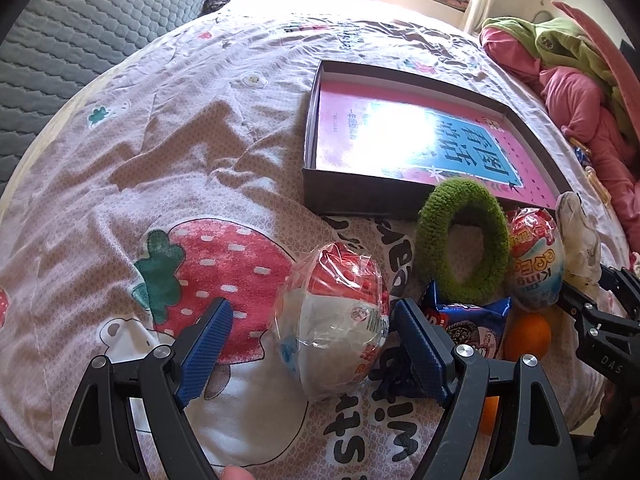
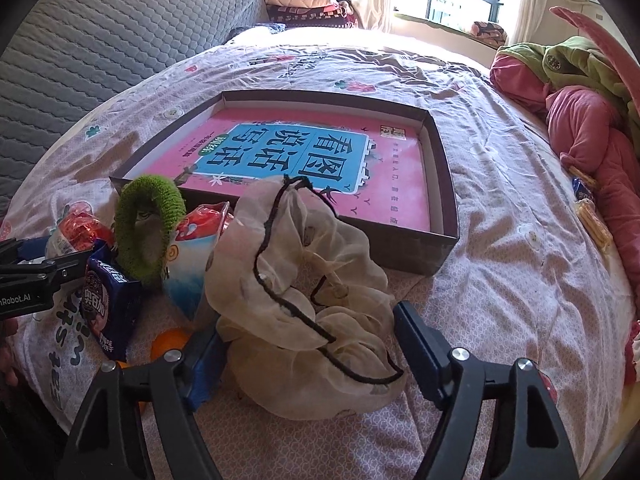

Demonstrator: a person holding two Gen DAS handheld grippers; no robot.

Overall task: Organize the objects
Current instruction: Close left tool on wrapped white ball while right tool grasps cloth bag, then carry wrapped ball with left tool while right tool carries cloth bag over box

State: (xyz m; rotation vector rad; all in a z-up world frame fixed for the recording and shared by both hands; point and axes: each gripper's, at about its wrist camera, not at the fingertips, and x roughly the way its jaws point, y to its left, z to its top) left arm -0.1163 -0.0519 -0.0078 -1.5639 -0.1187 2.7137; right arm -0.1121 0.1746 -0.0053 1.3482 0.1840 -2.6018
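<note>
Our left gripper [image 1: 310,346] spread wide around a wrapped toy egg [image 1: 334,322] on the bedspread [image 1: 160,140], pads not touching, our right gripper [image 2: 306,344] open astride a cream drawstring pouch [image 2: 304,280], dark shallow box [image 2: 444,248] with pink book [image 2: 360,184] just beyond.

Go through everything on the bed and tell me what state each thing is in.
Box: open, no lid on it.
Pink book: lying flat inside box.
Green ring: propped upright.
Cream pouch: crumpled, between right tool fingers.
Wrapped egg: between left tool fingers.
</note>
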